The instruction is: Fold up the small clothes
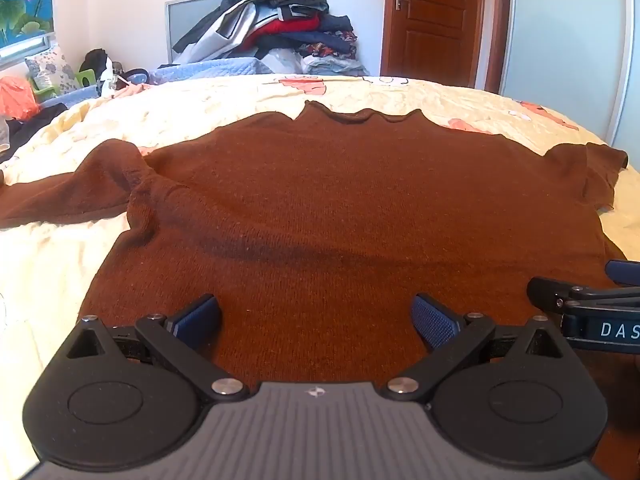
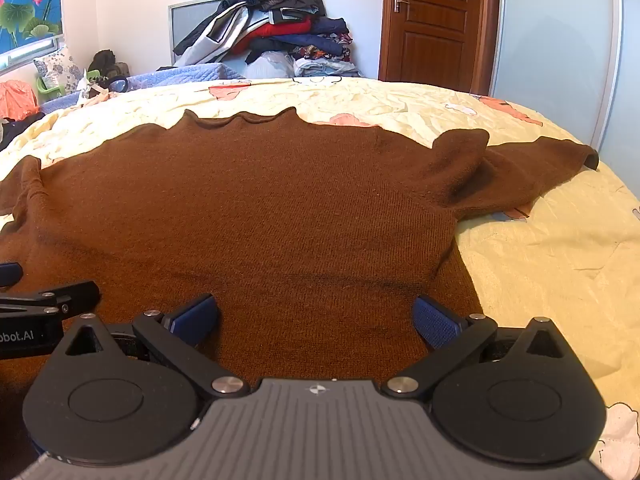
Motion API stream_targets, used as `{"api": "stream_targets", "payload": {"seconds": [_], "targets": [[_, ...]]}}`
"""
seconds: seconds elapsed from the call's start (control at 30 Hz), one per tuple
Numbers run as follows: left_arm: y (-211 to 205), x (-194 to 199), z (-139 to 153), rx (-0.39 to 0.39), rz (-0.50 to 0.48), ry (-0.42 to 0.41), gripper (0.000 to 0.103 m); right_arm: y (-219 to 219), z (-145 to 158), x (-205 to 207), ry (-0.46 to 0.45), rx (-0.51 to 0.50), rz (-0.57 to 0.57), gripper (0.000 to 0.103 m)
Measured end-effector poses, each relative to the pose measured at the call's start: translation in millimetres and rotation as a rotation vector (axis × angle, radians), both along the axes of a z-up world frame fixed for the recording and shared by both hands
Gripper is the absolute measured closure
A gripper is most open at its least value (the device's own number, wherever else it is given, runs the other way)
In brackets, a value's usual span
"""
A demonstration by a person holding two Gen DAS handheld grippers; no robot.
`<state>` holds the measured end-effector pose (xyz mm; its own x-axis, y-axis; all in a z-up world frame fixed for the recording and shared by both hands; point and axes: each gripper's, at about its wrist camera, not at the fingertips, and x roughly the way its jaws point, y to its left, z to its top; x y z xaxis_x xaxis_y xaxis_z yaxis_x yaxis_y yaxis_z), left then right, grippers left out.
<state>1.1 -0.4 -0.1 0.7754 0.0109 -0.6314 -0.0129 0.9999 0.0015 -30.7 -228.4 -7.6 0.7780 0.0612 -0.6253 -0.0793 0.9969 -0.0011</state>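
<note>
Brown sweater [image 1: 340, 208] lies flat on my yellow bedspread [image 1: 208, 100], collar [image 1: 352, 114] at the far side, sleeves out to both sides. My left gripper [image 1: 316, 320] hangs over the near part, jaws wide, holding nothing. My right gripper [image 2: 316, 320] is just beside it, also wide and empty. Clothes pile [image 2: 280, 24] by the far wall, next to the door [image 2: 434, 20].

- The brown knitted sweater [image 1: 340, 208] is running out of the left wrist view at its left sleeve end, and its near hem is lying hidden under the black two-finger left gripper [image 1: 316, 320].
- The black two-finger right gripper [image 1: 592, 308] is showing only partly at that view's right edge, its lettering cut off.
- The heaped pile of dark clothes [image 2: 276, 20] is blurring into indistinct garments.
</note>
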Motion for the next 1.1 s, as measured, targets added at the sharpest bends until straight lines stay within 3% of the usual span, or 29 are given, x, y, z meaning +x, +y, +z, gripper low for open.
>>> {"api": "stream_targets", "payload": {"seconds": [1.1], "targets": [[-3.3, -6.7, 1.1, 0.002, 0.003, 0.0, 0.0, -0.6, 0.0, -0.7, 0.0, 0.0, 0.001, 0.0]]}}
